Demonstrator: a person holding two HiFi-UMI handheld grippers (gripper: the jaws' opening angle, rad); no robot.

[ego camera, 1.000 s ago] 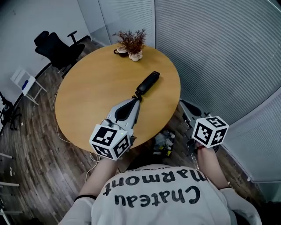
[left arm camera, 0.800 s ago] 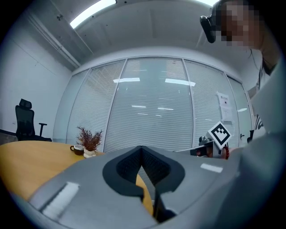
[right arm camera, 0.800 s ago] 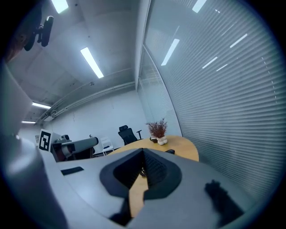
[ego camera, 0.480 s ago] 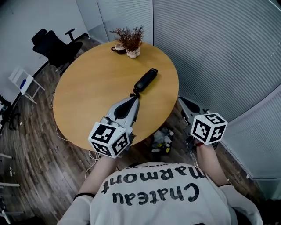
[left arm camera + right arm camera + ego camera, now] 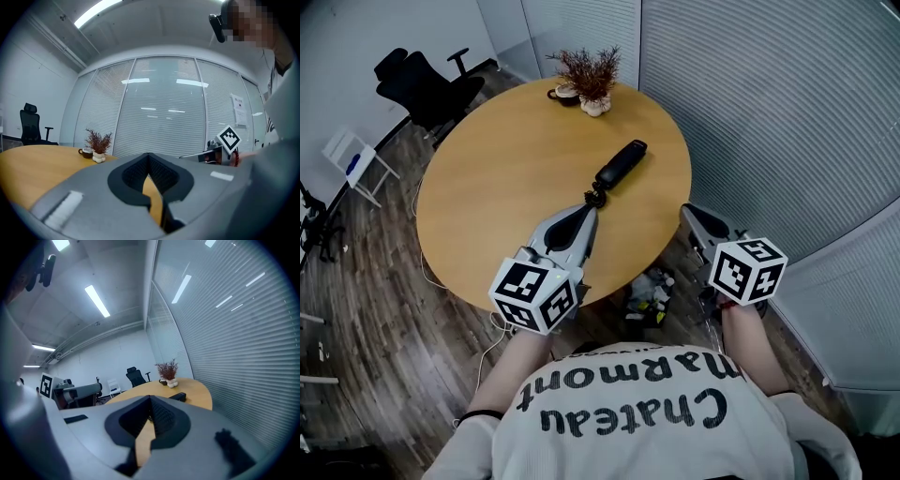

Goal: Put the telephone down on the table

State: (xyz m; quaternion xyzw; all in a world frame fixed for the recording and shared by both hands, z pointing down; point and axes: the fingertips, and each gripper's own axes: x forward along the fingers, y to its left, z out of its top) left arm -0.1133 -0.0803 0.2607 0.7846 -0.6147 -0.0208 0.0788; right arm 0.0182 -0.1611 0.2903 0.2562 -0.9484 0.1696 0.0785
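A black telephone handset (image 5: 620, 163) lies flat on the round wooden table (image 5: 487, 206), right of its middle. My left gripper (image 5: 594, 196) reaches over the near edge, shut, its tips right at the handset's near end; I cannot tell whether they touch. Its own view shows the jaws (image 5: 149, 156) closed with nothing between them. My right gripper (image 5: 688, 213) hangs shut and empty off the table's right edge. From the right gripper (image 5: 151, 400) view the telephone (image 5: 177, 396) lies on the tabletop ahead.
A small dried plant in a white pot (image 5: 592, 80) and a dark cup (image 5: 565, 93) stand at the table's far edge. A black office chair (image 5: 427, 89) and a white rack (image 5: 356, 169) stand left. Clutter and cables (image 5: 649, 300) lie on the floor beneath.
The head camera has shifted a little. The telephone lies in the same spot and both grippers keep their places.
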